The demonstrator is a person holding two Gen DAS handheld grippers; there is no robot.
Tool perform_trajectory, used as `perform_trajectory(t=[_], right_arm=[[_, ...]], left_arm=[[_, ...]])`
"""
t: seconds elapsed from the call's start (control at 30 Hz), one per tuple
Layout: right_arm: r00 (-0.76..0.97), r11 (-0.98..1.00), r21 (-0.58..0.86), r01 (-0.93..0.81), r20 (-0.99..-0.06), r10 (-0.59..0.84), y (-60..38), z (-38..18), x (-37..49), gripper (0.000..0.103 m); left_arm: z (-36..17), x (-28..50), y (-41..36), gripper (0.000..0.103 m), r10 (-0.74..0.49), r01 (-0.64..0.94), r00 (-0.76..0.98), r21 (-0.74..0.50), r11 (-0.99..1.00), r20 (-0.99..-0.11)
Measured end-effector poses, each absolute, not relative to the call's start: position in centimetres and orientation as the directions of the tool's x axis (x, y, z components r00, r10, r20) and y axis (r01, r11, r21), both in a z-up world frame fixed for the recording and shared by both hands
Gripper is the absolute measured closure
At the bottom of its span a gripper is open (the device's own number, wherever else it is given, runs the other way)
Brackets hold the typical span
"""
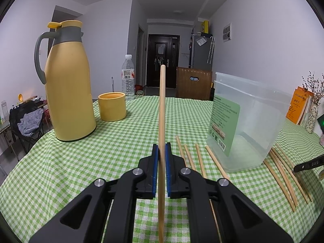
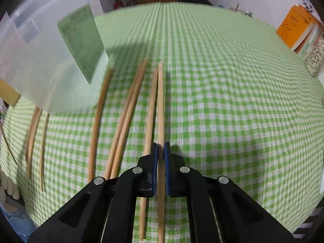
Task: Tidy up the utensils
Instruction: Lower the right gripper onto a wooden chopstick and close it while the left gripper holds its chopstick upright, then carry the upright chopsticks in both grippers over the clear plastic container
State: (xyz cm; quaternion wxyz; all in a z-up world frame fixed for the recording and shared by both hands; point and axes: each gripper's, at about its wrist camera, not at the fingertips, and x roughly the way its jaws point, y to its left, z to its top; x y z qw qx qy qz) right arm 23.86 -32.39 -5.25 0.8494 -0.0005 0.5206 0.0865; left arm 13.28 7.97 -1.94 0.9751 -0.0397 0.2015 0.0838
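Note:
My left gripper (image 1: 161, 148) is shut on a wooden chopstick (image 1: 162, 105) that points up and away, above the green checked tablecloth (image 1: 113, 141). Several more chopsticks (image 1: 189, 156) lie on the cloth to its right, in front of and beside a clear plastic container (image 1: 251, 121). In the right wrist view, my right gripper (image 2: 161, 147) is shut on another chopstick (image 2: 160, 105), low over the cloth, with a second chopstick (image 2: 151, 111) lying just to its left. Several other chopsticks (image 2: 125, 117) lie further left, next to the clear container (image 2: 46, 60).
A yellow thermos jug (image 1: 69, 89) and a yellow cup (image 1: 112, 106) stand at the left, a water bottle (image 1: 128, 77) behind them. Orange books (image 1: 297, 107) and a patterned vase (image 1: 311, 117) sit at the right table edge. A wooden chair back (image 1: 193, 83) is beyond the table.

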Motion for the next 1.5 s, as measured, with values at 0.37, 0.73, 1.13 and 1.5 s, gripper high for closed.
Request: perform_trajectory(t=[0.37, 0.73, 1.13, 1.5], right_arm=[[0.747, 0.955, 0.228, -0.189, -0.598, 0.29, -33.4, 0.0, 18.1, 0.096], [0.86, 0.955, 0.206, -0.212, -0.425, 0.282, -32.1, 1.7, 14.1, 0.096], [0.883, 0.958, 0.163, -0.237, -0.374, 0.283, -30.9, 2.0, 12.4, 0.096], [0.884, 0.948, 0.178, -0.262, -0.351, 0.31, -31.0, 2.9, 12.6, 0.096]], left_arm=[[-2.0, 13.3, 8.6, 0.099, 0.132, -0.177, 0.905, -0.074, 0.981, -0.405], [-1.8, 13.4, 9.6, 0.099, 0.101, -0.172, 0.898, -0.13, 0.977, -0.428], [0.8, 12.4, 8.5, 0.099, 0.108, -0.167, 0.908, -0.114, 0.979, -0.404], [3.8, 11.8, 6.3, 0.099, 0.1, -0.139, 0.933, -0.09, 0.986, -0.346]])
